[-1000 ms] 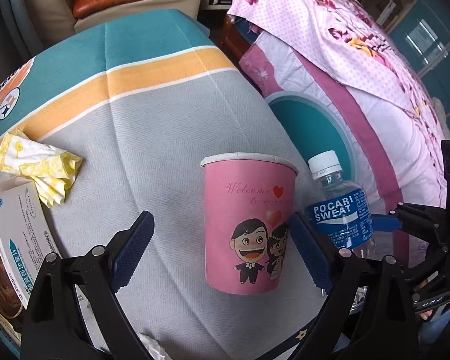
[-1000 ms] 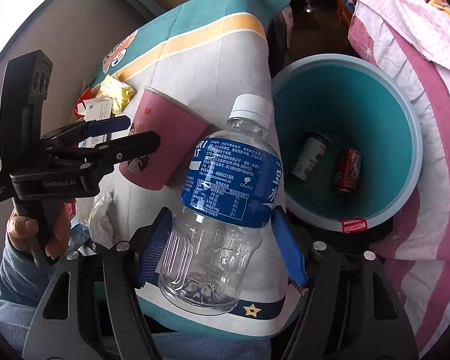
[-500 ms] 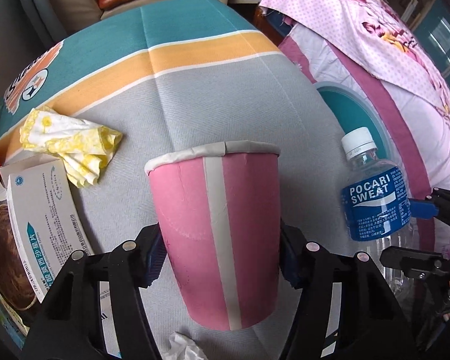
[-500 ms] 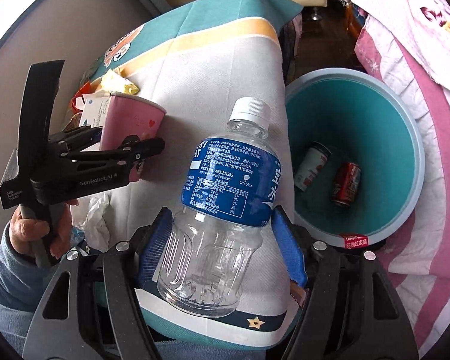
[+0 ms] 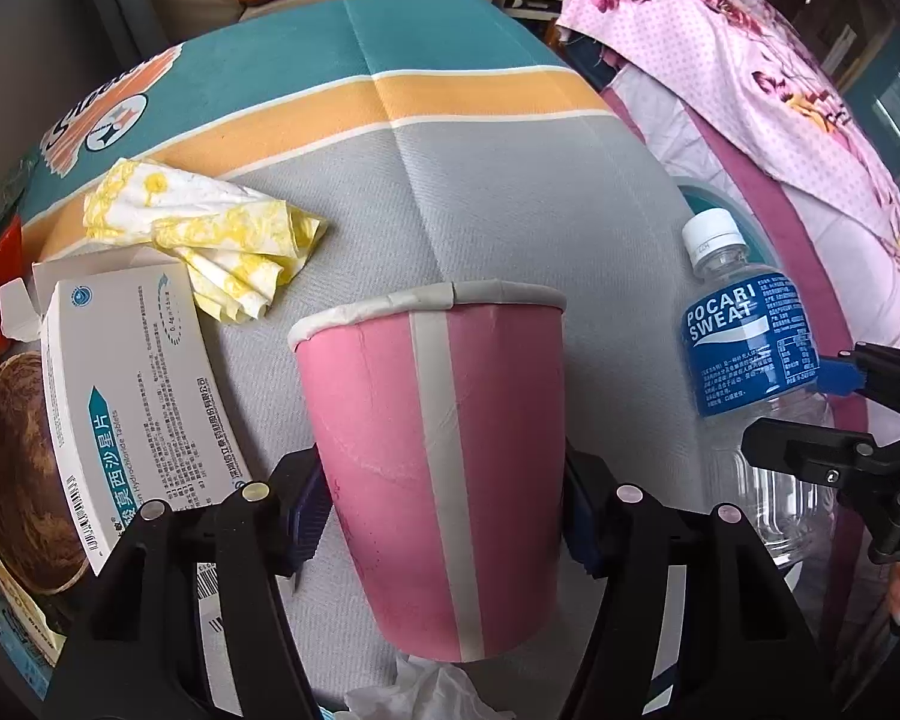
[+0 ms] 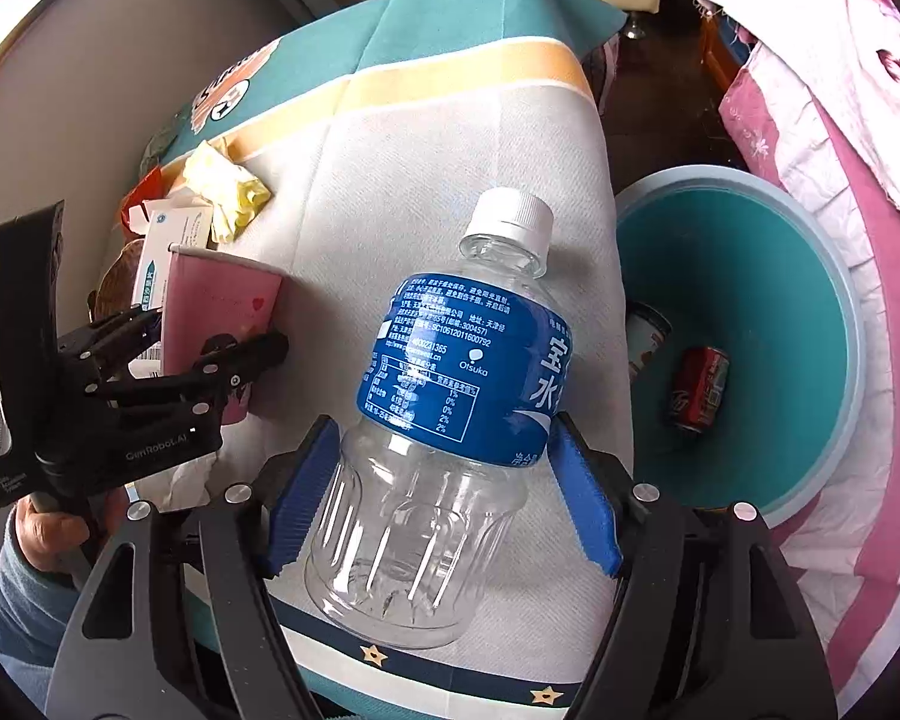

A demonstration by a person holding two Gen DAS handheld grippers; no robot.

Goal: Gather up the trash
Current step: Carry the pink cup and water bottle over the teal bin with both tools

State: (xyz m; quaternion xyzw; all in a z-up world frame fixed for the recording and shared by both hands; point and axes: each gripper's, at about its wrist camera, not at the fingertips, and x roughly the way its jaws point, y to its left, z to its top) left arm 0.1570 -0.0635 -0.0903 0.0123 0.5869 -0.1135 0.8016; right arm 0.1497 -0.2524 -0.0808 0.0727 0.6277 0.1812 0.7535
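Now my left tongs (image 5: 444,516) are clamped on the pink paper cup (image 5: 435,456), having just closed in on it, blue pads pressed against both its sides above the grey, orange and teal striped tablecloth (image 5: 510,192). My right tongs (image 6: 444,498) grip the clear plastic bottle with the blue label (image 6: 444,420), near the table's right edge. Right of it, on the floor, stands the teal round bin (image 6: 822,324) with two cans inside. A crumpled yellow napkin (image 5: 210,240) and a white medicine box (image 5: 132,396) lie at far left.
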